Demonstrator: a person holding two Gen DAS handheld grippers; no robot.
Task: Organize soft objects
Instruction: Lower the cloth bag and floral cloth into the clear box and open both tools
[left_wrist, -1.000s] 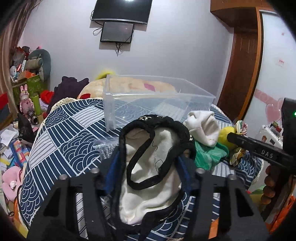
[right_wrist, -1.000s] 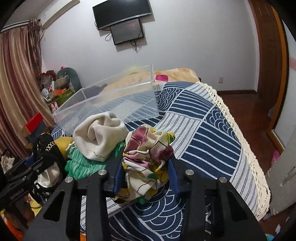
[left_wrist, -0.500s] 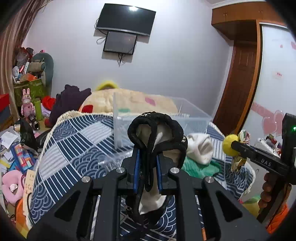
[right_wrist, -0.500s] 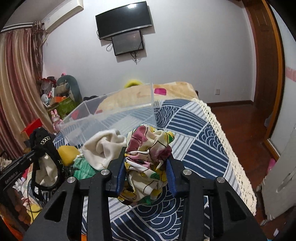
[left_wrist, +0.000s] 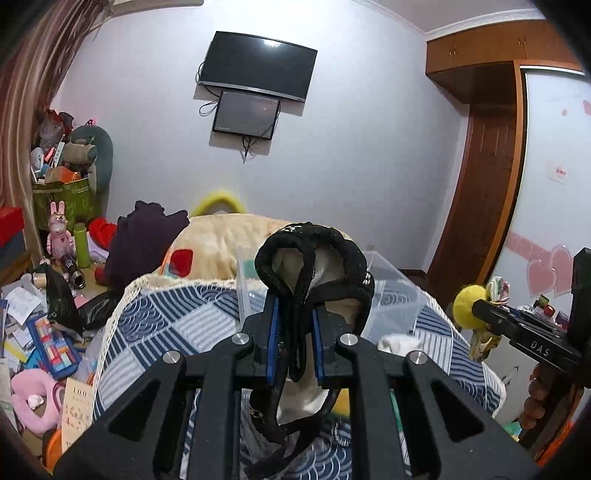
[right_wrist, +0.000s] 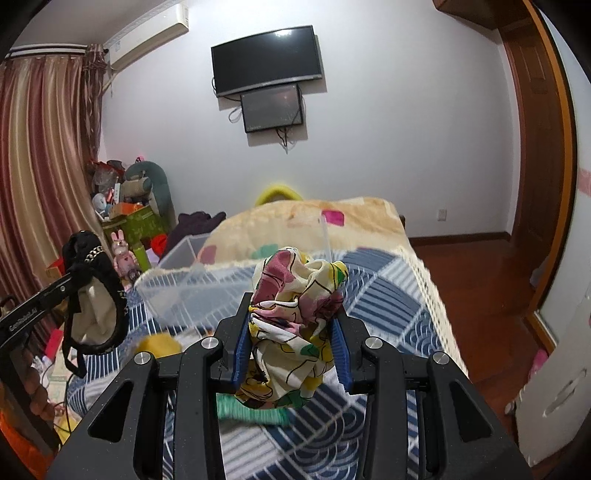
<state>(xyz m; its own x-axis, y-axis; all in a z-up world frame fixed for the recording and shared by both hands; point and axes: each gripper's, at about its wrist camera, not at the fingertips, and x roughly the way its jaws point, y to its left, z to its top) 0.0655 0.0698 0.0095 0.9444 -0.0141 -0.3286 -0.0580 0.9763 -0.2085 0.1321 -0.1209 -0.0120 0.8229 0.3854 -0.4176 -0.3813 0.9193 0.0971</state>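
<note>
Above a bed (right_wrist: 376, 291) spread with a blue patterned quilt, the left gripper (left_wrist: 295, 341) is clamped on a black-trimmed cream garment (left_wrist: 314, 266), which hangs clear of the quilt, while the right gripper (right_wrist: 291, 349) pinches a bunched floral cloth (right_wrist: 295, 317) held aloft. A clear bin (right_wrist: 184, 291) sits on the quilt just beyond both loads. A green cloth (right_wrist: 255, 408), a yellow ball (right_wrist: 159, 345) and a white cloth (left_wrist: 400, 341) lie on the quilt below the grippers. A TV (right_wrist: 267, 61) hangs on the far wall.
</note>
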